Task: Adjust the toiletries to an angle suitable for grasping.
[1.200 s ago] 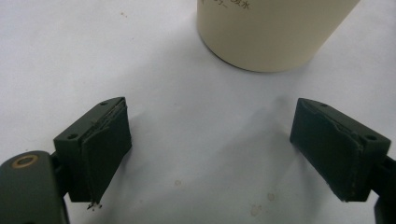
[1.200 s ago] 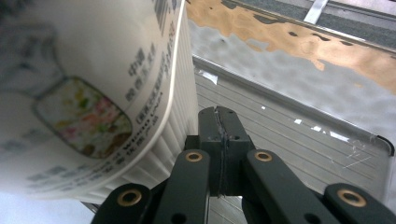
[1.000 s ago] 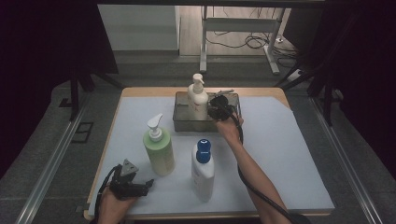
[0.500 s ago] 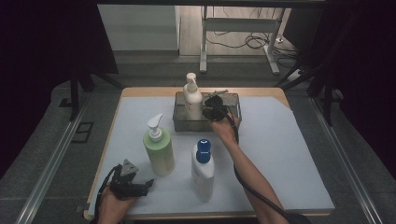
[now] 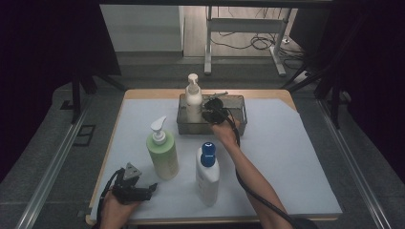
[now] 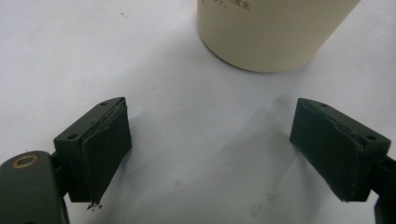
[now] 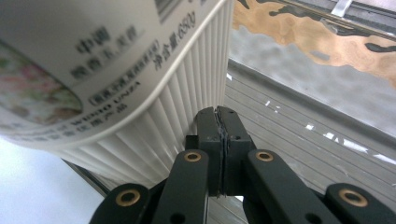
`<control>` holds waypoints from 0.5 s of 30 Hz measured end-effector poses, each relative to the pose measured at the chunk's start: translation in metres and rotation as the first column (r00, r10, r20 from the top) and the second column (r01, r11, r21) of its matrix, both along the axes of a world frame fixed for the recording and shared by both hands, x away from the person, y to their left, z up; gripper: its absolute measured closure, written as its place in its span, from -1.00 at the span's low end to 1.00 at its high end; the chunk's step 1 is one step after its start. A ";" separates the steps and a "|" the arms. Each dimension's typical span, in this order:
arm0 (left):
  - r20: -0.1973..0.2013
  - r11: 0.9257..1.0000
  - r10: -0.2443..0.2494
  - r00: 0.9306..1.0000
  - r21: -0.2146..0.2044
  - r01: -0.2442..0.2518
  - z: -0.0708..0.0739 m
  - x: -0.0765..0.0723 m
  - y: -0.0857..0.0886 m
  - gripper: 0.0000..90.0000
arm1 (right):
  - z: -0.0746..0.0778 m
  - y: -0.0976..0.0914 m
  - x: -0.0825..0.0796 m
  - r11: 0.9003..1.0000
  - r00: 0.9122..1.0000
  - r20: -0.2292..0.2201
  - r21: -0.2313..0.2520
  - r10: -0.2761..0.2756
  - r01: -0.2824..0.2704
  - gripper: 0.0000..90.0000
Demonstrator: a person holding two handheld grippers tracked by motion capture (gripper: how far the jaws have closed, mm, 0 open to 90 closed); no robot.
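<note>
High view has my right hand-held gripper over the grey bin at the desk's far edge, jaws pressed together empty beside the white pump bottle standing inside. My left hand-held gripper rests near the front corner, jaws spread, facing the blue-capped bottle.

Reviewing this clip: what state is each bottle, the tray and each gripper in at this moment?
White pump bottle: upright in the tray's left end.
Grey tray: flat on the table.
Green pump bottle: upright on the table.
Blue-capped bottle: upright, capped.
Left gripper: open, empty.
Right gripper: shut, beside the white pump bottle, holding nothing.
</note>
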State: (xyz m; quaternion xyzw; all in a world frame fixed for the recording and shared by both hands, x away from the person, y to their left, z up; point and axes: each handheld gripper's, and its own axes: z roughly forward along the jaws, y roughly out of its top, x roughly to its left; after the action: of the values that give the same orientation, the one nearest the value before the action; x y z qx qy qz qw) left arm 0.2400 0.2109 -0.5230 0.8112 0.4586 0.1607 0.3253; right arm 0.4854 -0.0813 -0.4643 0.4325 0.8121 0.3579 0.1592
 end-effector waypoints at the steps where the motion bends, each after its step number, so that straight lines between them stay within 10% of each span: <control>1: 0.000 1.000 0.000 1.000 0.000 0.000 0.000 0.000 0.000 -0.73 | 0.000 0.001 0.000 1.000 1.000 0.002 -0.001 0.002 -0.002 0.97; 15: 0.000 1.000 0.000 1.000 0.000 0.000 0.000 0.000 0.000 -0.73 | 0.000 0.016 0.001 1.000 1.000 -0.006 0.008 0.014 -0.014 0.98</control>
State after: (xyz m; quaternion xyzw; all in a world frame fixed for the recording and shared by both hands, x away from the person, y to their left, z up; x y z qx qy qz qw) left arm 0.2401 0.2109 -0.5230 0.8113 0.4585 0.1607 0.3252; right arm 0.4864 -0.0653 -0.4640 0.4284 0.8143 0.3608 0.1524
